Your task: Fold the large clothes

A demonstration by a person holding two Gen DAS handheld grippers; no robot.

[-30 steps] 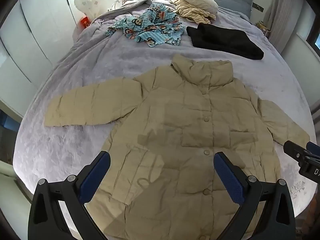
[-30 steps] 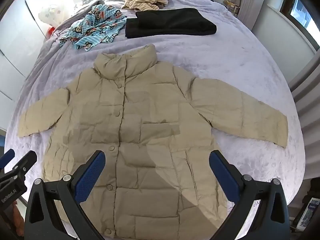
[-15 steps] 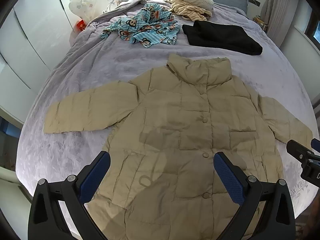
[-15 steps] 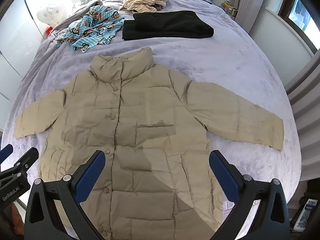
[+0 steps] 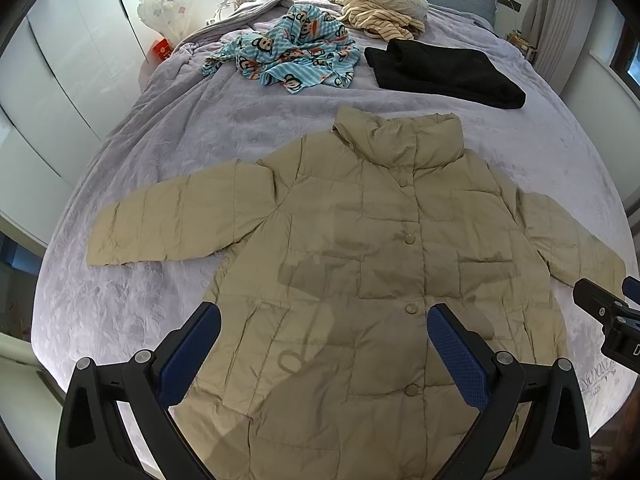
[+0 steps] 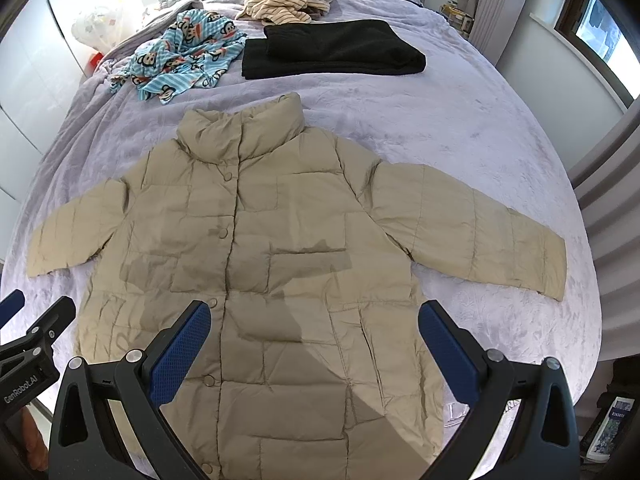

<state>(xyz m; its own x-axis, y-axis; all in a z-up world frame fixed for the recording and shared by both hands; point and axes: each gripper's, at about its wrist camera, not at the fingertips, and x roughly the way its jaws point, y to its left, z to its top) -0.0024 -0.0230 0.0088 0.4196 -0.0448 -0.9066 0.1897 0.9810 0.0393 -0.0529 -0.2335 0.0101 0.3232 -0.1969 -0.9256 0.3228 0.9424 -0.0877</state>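
Note:
A beige puffer jacket (image 5: 360, 260) lies flat, buttoned front up, on a bed with a lilac cover (image 5: 160, 140), both sleeves spread out; it also shows in the right wrist view (image 6: 280, 260). My left gripper (image 5: 324, 344) is open and empty, hovering above the jacket's lower front. My right gripper (image 6: 314, 344) is open and empty above the hem on the right side. The right gripper's tip shows at the edge of the left wrist view (image 5: 604, 316).
A folded black garment (image 5: 444, 72), a blue monkey-print cloth (image 5: 292, 56) and a cream pillow on striped clothes (image 5: 384, 4) lie near the headboard. White wardrobe doors (image 5: 60, 80) stand to the left. A window and curtain (image 6: 592, 32) are to the right.
Both grippers have drawn back and a little higher, so the jacket sits lower and fuller in both views. Both stay open. The jacket has not moved.

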